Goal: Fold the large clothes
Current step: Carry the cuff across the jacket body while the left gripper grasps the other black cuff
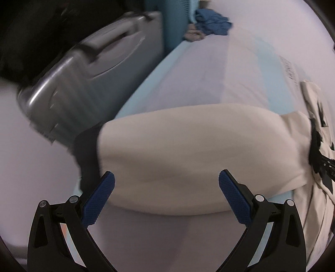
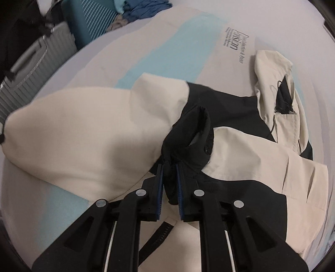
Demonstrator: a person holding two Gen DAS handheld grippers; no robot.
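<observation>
A: Left wrist view — what does it show?

B: The left gripper hovers with its blue-padded fingers spread wide and gripping nothing, just over a folded cream panel of the jacket. The jacket lies on a bed covered in a pale lilac sheet with a light blue band. A grey hard-shell suitcase stands off the bed's edge, beyond the jacket, and a crumpled blue garment sits at the bed's far end. The frame is blurred.

A: And the right wrist view?

B: The right gripper has its fingers pressed together on a bunch of the jacket's black cuff. The cream-and-black jacket spreads across the bed on both sides of that cuff; its hood lies past it. Printed lettering marks the sheet beyond the jacket. The grey suitcase stands beside the bed, and the blue garment is at the far edge.
</observation>
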